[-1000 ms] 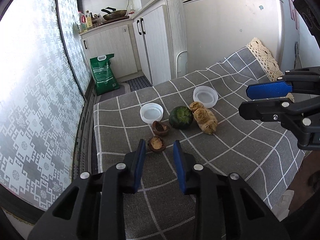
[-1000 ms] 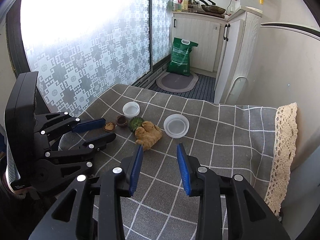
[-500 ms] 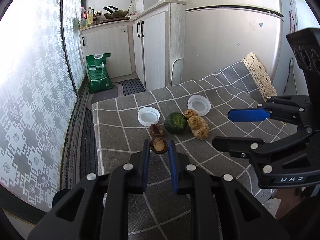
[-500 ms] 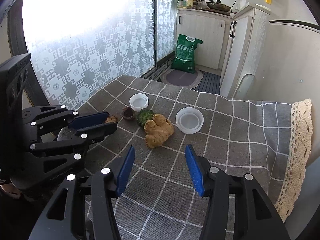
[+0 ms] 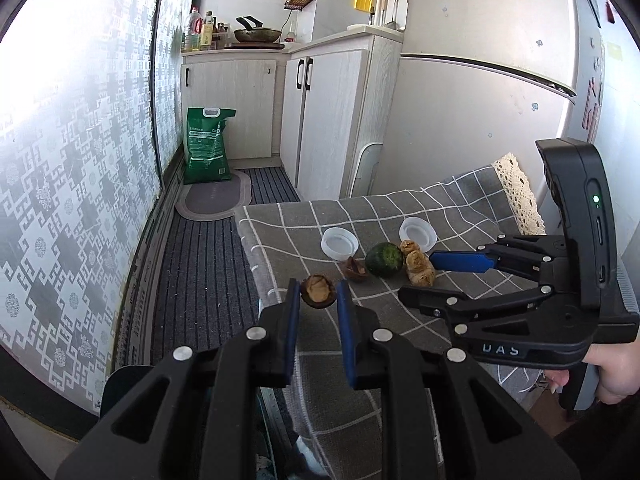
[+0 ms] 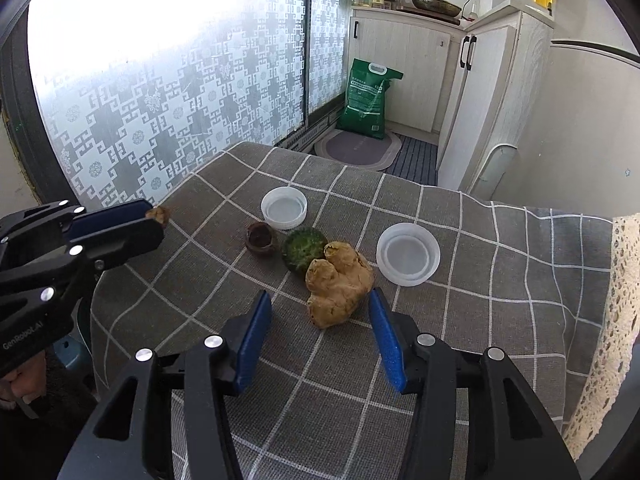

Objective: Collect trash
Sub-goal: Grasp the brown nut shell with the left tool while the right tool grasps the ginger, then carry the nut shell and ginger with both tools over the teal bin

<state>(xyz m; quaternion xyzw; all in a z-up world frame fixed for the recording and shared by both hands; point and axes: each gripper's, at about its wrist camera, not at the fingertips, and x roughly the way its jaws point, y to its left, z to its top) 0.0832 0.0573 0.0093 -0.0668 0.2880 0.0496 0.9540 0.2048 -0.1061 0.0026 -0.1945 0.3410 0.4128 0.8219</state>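
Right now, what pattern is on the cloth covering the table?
The tablecloth is grey with a white grid of squares and a cream lace edge, clearest in the right wrist view.

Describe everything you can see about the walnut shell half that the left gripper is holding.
The walnut shell half is a small brown cup with a rough, wrinkled tan inside and a darker rim, its open side towards the left wrist camera. It sits pinched between the blue pads of the left gripper, lifted clear of the grey checked tablecloth. In the right wrist view only a tan edge shows past the fingertips. Nothing else touches it.
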